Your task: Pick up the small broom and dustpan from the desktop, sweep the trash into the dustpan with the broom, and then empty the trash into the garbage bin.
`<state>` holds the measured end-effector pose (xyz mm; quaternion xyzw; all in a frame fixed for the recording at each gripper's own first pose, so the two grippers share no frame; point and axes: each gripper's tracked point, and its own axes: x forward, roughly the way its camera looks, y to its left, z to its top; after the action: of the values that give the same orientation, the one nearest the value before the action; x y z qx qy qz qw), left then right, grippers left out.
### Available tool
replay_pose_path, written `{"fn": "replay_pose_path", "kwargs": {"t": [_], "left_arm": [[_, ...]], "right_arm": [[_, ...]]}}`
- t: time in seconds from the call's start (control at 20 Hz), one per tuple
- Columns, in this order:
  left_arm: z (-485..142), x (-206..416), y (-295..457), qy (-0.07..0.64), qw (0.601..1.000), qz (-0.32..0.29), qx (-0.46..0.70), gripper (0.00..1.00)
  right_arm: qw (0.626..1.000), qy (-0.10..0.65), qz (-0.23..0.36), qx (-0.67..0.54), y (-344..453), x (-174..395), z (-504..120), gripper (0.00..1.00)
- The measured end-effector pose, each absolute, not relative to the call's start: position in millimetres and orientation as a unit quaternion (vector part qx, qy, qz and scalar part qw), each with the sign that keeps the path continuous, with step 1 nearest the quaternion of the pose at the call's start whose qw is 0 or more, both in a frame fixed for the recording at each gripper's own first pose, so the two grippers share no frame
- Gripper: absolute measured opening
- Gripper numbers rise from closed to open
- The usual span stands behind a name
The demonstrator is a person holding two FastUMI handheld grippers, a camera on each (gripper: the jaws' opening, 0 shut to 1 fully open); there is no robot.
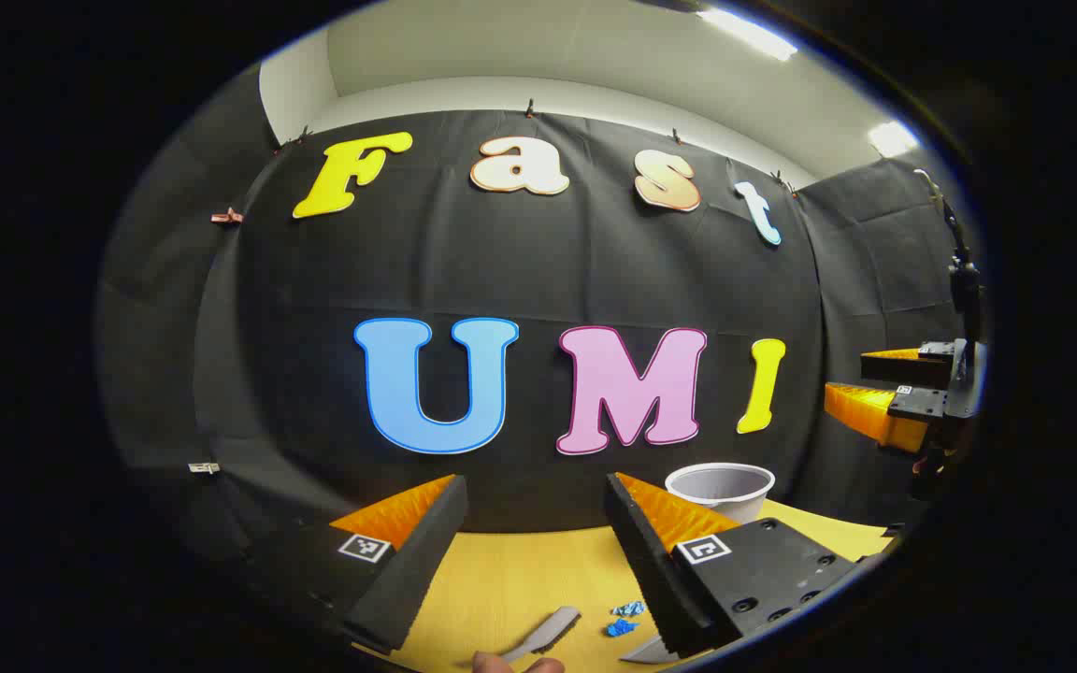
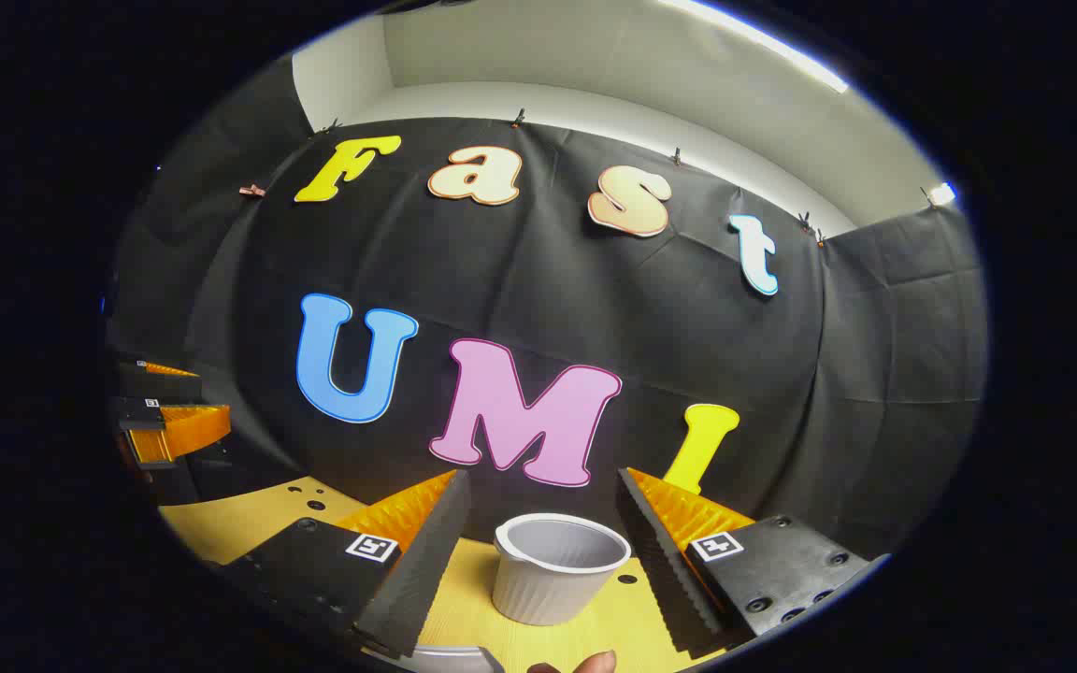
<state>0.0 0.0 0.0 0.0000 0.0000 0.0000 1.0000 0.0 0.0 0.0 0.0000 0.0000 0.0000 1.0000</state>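
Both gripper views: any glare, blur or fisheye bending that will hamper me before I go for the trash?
Left gripper view: sharp and evenly lit; ceiling lights flare at the top; blue trash scraps sit low by the curved edge, small and squeezed. Right gripper view: also sharp; the white bin is clear between the open right claw; the wooden desktop bows strongly at the left.

White bin [image 2: 559, 568] stands on the desktop [image 2: 221, 525] between the right gripper [image 2: 538, 523] fingers, blocking forward travel
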Motion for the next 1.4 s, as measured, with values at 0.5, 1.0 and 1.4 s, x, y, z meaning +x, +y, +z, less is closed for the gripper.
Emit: {"fn": "replay_pose_path", "kwargs": {"t": [0.5, 1.0, 1.4], "left_arm": [[-2, -8, -4, 0.0, 1.0, -0.006, 0.005, 0.95], [-15, -5, 1, 0.016, 1.0, -0.007, 0.005, 0.95], [-41, -7, 16, 0.044, 0.999, 0.009, 0.015, 0.95]], "right_arm": [[1.0, -0.003, -0.002, -0.007, 3, -11, 0, 0.97], [0.998, 0.064, 0.025, -0.004, 16, -11, -36, 0.97], [0.85, 0.496, 0.179, 0.002, 48, -121, -270, 0.96]]}}
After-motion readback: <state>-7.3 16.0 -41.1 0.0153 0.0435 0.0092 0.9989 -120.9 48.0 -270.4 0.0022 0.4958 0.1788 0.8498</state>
